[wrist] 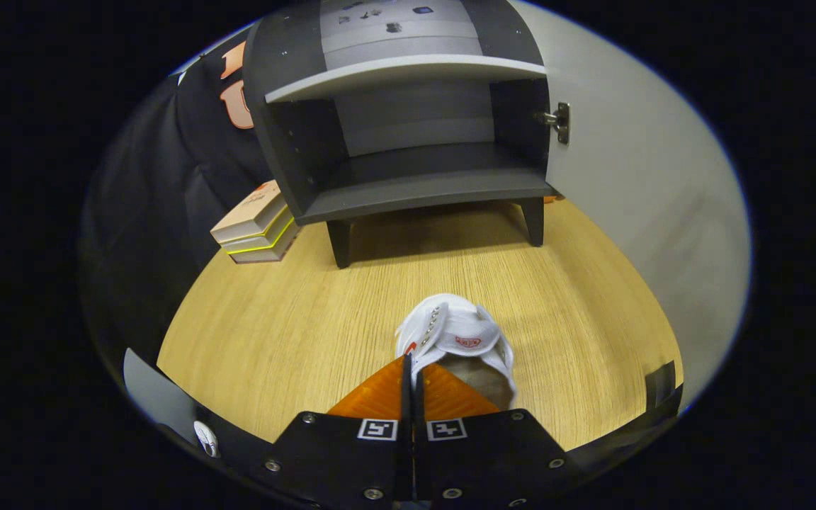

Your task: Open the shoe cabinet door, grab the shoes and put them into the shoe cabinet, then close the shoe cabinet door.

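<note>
A dark shoe cabinet [408,191] on short legs stands beyond the fingers on the wooden floor. Its light-coloured door [635,184] is swung wide open to the right on a metal hinge [557,122]. Inside it, a pale shelf [408,71] sits above a bare lower compartment [422,166]. A white shoe [457,336] with a red logo on its tongue hangs just ahead of my fingers, toe toward the cabinet. My gripper [410,363] is shut, both fingers pinching the left edge of the shoe's collar.
A stack of flat boxes [256,227] lies on the floor to the left of the cabinet, against the black cloth wall [160,212]. Bare wooden floor [295,312] stretches between the shoe and the cabinet's legs.
</note>
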A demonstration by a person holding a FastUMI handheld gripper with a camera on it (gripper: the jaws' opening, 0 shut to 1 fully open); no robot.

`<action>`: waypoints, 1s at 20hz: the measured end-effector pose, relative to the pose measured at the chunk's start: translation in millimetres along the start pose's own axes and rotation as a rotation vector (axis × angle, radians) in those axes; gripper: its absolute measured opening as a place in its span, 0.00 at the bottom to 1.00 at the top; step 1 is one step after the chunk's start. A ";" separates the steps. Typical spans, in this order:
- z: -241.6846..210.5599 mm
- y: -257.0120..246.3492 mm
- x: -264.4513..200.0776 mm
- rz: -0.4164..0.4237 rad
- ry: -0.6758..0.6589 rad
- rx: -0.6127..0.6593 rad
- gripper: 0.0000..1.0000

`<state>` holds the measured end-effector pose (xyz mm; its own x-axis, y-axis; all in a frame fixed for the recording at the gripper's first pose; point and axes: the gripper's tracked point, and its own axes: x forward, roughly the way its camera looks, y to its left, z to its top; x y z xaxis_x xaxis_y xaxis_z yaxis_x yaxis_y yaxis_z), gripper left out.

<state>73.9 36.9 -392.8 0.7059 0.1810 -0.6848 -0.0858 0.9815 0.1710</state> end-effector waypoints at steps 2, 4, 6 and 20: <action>21.3 7.5 -22.9 0.011 -0.047 -0.018 0.01; 52.5 14.7 -45.3 0.017 -0.106 -0.041 0.01; 90.6 23.3 -70.5 0.030 -0.176 -0.050 0.01; 290.6 56.2 -130.0 0.036 -0.483 -0.181 0.01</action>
<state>181.6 50.5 -88.4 0.9406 0.2079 -0.2684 -0.2063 0.9779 0.0343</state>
